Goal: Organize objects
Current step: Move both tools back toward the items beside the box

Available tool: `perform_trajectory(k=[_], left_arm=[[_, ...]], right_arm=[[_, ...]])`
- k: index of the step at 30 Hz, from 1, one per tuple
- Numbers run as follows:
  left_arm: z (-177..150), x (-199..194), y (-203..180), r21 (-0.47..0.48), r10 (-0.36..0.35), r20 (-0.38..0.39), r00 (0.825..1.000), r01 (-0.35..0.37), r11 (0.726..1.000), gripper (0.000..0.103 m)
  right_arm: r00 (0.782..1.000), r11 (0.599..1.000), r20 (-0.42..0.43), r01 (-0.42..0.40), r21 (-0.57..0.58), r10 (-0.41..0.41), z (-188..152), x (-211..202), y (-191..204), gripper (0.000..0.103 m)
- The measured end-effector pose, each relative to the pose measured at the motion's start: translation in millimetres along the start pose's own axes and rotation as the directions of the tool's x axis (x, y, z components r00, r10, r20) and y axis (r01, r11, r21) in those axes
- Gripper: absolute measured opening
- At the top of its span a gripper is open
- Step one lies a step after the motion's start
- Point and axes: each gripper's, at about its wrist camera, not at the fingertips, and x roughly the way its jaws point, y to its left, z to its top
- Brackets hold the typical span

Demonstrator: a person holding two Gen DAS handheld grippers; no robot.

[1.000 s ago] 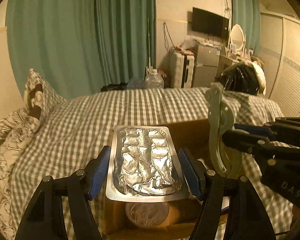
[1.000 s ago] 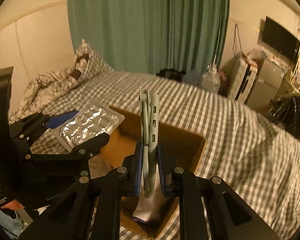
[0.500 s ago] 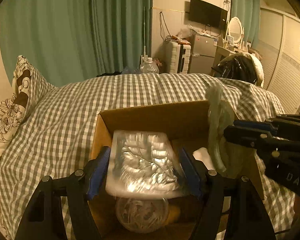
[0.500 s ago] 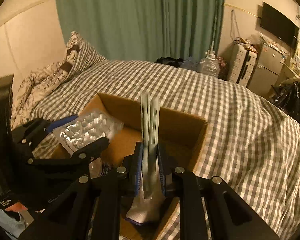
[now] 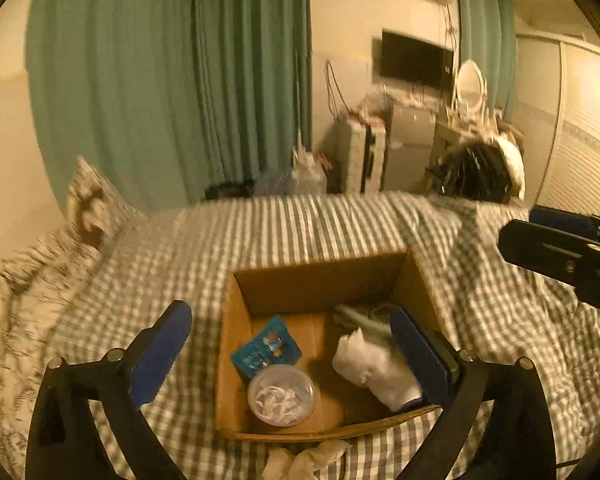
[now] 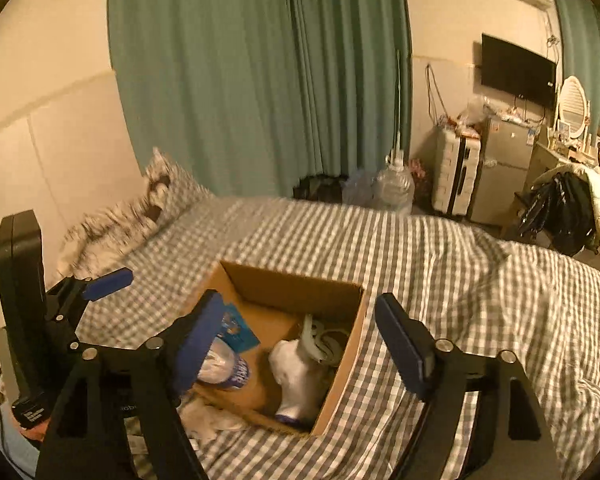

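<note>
While both tongs hang wide open and empty, the brown cardboard box sits on the checked bed.
Left tongs and right tongs hover above it; soft bedding could tip the box, spilling its blue packet, clear round tub and white cloth.

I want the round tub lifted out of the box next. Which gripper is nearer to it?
Left, probably. The left gripper is open right above the tub, which lies between its fingers; the right gripper hovers over the box's other side.
</note>
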Motion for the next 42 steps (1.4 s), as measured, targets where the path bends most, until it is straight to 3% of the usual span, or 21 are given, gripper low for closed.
perform_trajectory(k=[10, 19, 27, 30, 36, 42], left_arm=[[5, -101, 16, -0.045, 0.032, 0.080, 0.996, -0.029, 0.999, 0.103], [-38, -153, 38, -0.059, 0.115, 0.078, 0.990, -0.110, 0.992, 0.103], [-124, -151, 32, -0.035, 0.153, -0.025, 0.988, -0.154, 0.987, 0.103], [-160, -138, 30, -0.068, 0.147, -0.092, 0.985, -0.153, 0.986, 0.103], [-213, -121, 26, -0.055, 0.135, -0.201, 0.970, -0.149, 0.987, 0.103], [-231, -111, 31, -0.050, 0.141, -0.240, 0.961, -0.157, 0.986, 0.103]], right_arm=[[0.992, 0.998, 0.122, 0.028, -0.055, -0.021, -1, -115, 32, 0.096], [0.997, 0.992, 0.076, 0.035, -0.118, -0.026, -45, -152, 59, 0.098], [0.998, 0.991, -0.062, -0.001, -0.131, -0.007, -123, -115, 75, 0.098], [0.990, 0.989, -0.142, -0.019, -0.149, -0.003, -158, -88, 83, 0.098], [0.949, 0.986, -0.316, -0.066, -0.154, 0.014, -217, -35, 91, 0.098], [0.901, 0.985, -0.432, -0.107, -0.137, 0.037, -255, -3, 96, 0.098]])
